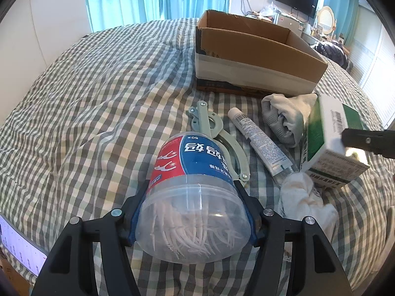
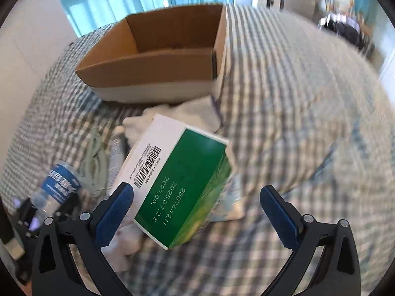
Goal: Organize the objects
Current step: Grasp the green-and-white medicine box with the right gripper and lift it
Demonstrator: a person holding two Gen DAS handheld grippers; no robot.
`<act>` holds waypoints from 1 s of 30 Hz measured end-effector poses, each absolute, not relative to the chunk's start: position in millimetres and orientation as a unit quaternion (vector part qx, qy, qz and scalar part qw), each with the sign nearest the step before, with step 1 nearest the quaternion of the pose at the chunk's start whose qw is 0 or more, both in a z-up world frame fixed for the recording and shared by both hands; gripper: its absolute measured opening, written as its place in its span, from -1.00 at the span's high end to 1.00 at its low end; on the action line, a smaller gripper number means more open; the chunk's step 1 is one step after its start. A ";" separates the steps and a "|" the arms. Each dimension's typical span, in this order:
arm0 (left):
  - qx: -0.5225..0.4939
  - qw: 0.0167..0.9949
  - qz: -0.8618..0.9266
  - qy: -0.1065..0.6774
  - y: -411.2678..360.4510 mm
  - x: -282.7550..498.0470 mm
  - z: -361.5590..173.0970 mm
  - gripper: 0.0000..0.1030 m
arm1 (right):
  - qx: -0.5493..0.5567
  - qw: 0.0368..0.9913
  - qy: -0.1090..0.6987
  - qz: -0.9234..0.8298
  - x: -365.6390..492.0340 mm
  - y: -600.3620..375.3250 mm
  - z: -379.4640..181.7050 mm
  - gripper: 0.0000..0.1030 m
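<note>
Clamping the floss jar (image 1: 195, 192) low over the checked bed (image 1: 86, 103), the left gripper (image 1: 193, 218) pointed toward the carton (image 1: 251, 59). Beyond lay an opener (image 1: 217, 133), a tube (image 1: 259, 140) and socks (image 1: 284, 118). The right gripper (image 2: 197, 212) stood wide apart, one finger (image 2: 113, 212) touching the tilted green box (image 2: 182, 187).

Checked bed (image 1: 98, 93) under cardboard box (image 1: 249, 74), tube (image 1: 259, 140).

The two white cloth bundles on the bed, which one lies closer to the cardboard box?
The grey-trimmed rolled bundle, lying just in front of the cardboard box. The other crumpled white cloth sits nearer the left gripper.
</note>
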State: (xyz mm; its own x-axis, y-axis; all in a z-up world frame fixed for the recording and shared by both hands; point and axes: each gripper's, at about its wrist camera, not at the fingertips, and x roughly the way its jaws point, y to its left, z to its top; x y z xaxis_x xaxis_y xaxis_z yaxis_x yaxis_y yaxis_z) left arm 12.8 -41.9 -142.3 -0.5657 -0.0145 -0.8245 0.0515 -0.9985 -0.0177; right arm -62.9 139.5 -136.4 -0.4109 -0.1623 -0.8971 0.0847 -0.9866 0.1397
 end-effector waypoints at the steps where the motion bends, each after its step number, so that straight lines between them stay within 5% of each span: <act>1: 0.466 0.019 -0.884 0.021 -42.2 12.9 -142.2 -0.26 | 0.545 0.082 -0.055 -0.833 -65.8 137.5 -142.6 -1.00; 16: 0.468 0.018 -0.883 0.027 -45.7 12.1 -144.6 -0.26 | 0.603 0.111 -0.136 -0.778 -109.5 111.6 -186.1 -1.00; 21: 0.468 0.018 -0.883 0.030 -47.0 11.8 -145.7 -0.26 | 0.588 0.087 -0.057 -0.802 -105.1 83.6 -197.2 -0.99; 25: 0.468 0.019 -0.883 0.029 -46.7 11.0 -147.4 -0.26 | 0.570 0.109 -0.036 -0.814 -95.1 71.5 -190.3 -0.65; 30: 0.472 0.022 -0.881 0.034 -46.4 9.6 -147.9 -0.26 | 0.541 0.125 -0.019 -0.832 -82.6 69.3 -170.7 -0.61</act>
State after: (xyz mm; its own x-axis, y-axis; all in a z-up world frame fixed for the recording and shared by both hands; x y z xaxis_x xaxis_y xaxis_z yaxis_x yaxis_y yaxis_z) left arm 9.6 -46.4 -147.9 -0.5543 -0.0078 -0.8323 0.0712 -0.9967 -0.0380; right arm -82.6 69.3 -170.7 -0.3838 -0.2290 -0.8946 0.1869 -0.9680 0.1676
